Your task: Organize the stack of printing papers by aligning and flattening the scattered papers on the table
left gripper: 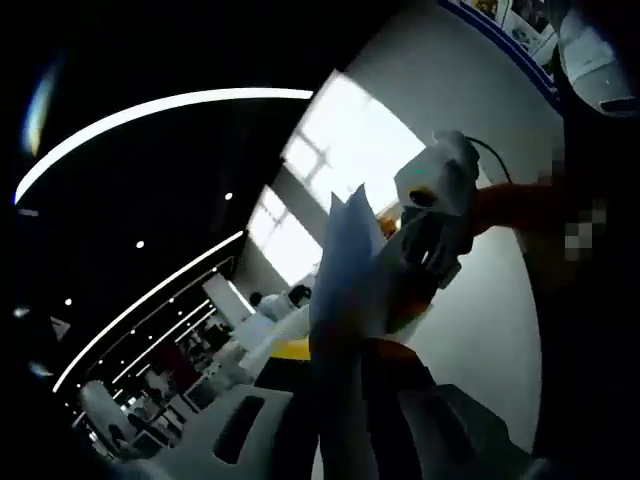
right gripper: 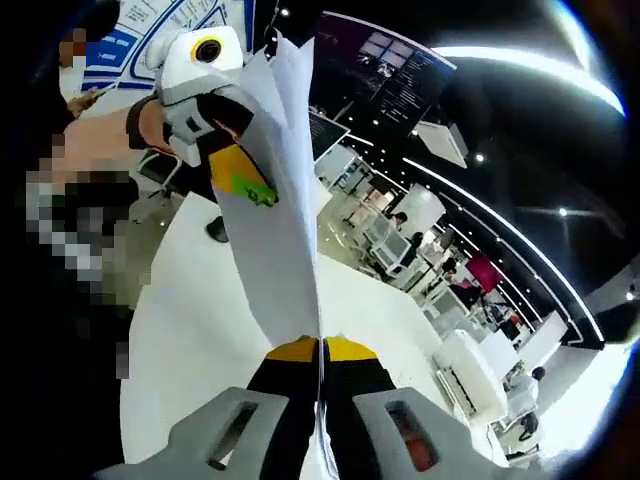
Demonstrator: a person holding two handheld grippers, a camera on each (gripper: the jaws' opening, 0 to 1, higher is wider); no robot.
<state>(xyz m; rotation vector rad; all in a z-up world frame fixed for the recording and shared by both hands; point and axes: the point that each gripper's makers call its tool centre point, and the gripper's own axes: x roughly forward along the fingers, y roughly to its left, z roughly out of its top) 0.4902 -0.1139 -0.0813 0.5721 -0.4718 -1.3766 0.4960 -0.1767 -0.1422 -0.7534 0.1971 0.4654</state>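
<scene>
The stack of printing papers (right gripper: pixel 285 210) is held up in the air, edge-on and tilted, between both grippers. My right gripper (right gripper: pixel 322 352) is shut on its near edge, the yellow tips pressed together around the sheets. My left gripper (right gripper: pixel 245 180), white-bodied with a yellow finger and green sticker, clamps the far end. In the left gripper view the papers (left gripper: pixel 345 290) rise from my left gripper (left gripper: pixel 345 352), which is shut on them. The right gripper (left gripper: pixel 405 270) grips the other end of the papers there.
A white surface (right gripper: pixel 190 330) spreads below the papers. A person's hand and arm (right gripper: pixel 150 125) hold the left gripper. Behind lies a dim hall with curved ceiling lights (right gripper: pixel 520 60), desks, chairs and people (right gripper: pixel 400 225). Bright windows (left gripper: pixel 340 140) show beyond the papers.
</scene>
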